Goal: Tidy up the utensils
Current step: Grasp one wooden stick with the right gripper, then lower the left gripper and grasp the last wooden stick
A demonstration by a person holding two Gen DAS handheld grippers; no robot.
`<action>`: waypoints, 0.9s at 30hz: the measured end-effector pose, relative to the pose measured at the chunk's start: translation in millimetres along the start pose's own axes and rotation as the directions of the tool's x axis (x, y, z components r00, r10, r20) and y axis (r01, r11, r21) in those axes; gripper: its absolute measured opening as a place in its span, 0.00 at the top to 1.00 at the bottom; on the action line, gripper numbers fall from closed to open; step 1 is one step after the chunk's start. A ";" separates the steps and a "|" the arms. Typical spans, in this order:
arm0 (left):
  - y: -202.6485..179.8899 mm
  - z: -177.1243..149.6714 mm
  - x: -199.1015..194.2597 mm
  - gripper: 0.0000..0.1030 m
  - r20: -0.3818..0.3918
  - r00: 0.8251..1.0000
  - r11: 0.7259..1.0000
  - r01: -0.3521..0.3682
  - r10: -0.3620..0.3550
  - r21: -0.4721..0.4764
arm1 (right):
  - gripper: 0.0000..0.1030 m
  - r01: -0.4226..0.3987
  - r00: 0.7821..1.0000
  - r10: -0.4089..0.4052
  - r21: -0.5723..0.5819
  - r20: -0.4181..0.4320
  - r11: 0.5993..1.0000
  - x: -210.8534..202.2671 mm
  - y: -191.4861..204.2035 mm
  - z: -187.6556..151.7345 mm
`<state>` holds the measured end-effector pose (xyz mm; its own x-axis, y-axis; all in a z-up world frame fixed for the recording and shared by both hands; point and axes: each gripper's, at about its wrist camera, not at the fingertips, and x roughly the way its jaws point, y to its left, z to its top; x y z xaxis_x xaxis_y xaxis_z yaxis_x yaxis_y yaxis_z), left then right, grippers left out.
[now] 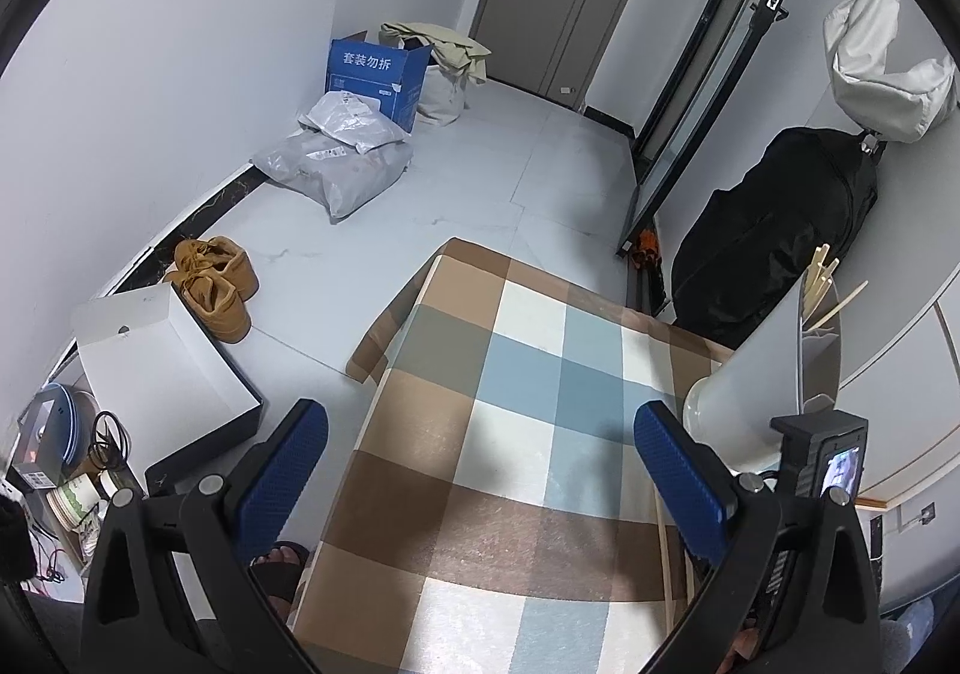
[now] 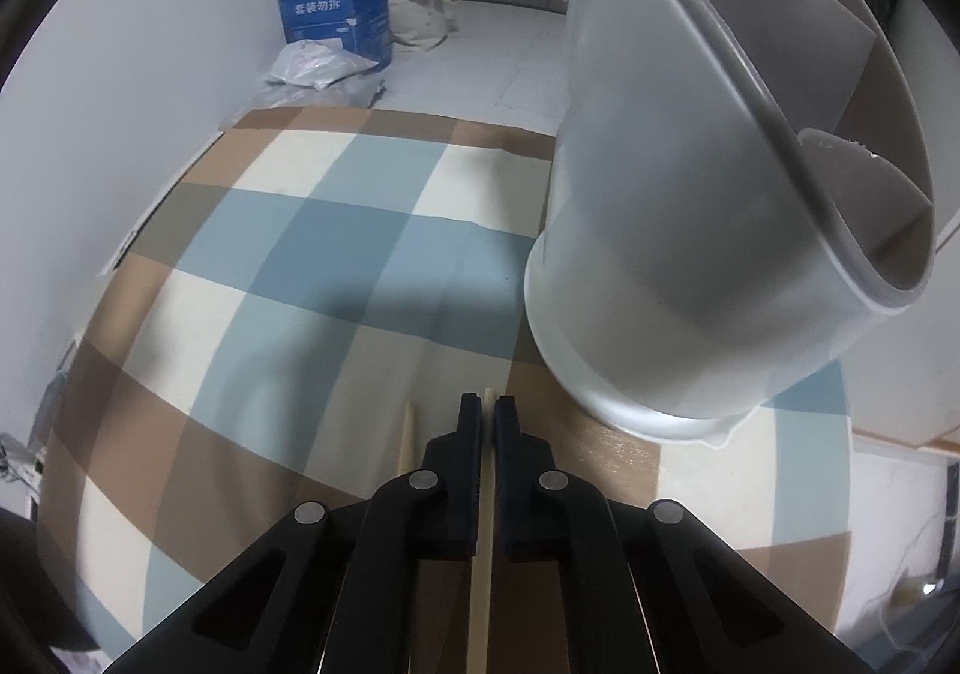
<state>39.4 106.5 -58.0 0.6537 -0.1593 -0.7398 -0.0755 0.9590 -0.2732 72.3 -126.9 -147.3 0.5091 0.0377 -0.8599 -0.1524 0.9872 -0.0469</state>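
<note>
A white utensil holder [image 2: 690, 254] stands on the checked tablecloth [image 2: 336, 266], just ahead and right of my right gripper. Wooden chopsticks [image 1: 822, 278] stick out of its top in the left wrist view, where the holder [image 1: 756, 368] is at the right. My right gripper [image 2: 487, 404] is shut on a wooden chopstick [image 2: 483, 572] that lies along the table between its fingers. Another chopstick [image 2: 408, 443] lies just left of it. My left gripper [image 1: 480, 452] is open and empty above the table. Two chopsticks [image 1: 666, 566] lie under its right finger.
Left of the table on the floor are a white open box [image 1: 162, 368], brown shoes [image 1: 216, 284], grey parcels [image 1: 336, 164] and a blue carton [image 1: 375, 74]. A black bag [image 1: 774, 230] leans on the wall at the right. The right gripper's body [image 1: 828, 470] shows beside the holder.
</note>
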 end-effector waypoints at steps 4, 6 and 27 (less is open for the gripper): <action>-1.7 -1.7 2.7 0.03 -0.014 1.000 1.000 -0.003 0.003 0.013 | 0.97 -0.028 0.998 0.027 0.019 0.065 0.999 -20.0 -3.7 -3.2; -6.4 -3.5 5.6 0.03 -0.025 1.000 1.000 -0.006 0.007 0.025 | 0.97 -0.044 0.994 0.040 0.035 0.105 0.998 -34.1 -8.9 -6.0; -100.8 -56.3 66.6 0.04 -0.350 0.937 0.972 0.088 -0.006 0.218 | 0.97 -0.389 0.902 0.210 0.495 0.378 0.777 -104.7 -156.2 -54.6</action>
<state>48.2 -14.0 -114.4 0.3489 -0.2375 -0.9066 0.1487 0.9691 -0.1967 -3.5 -293.5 -77.7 0.7475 0.2998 -0.5928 0.1032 0.8292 0.5493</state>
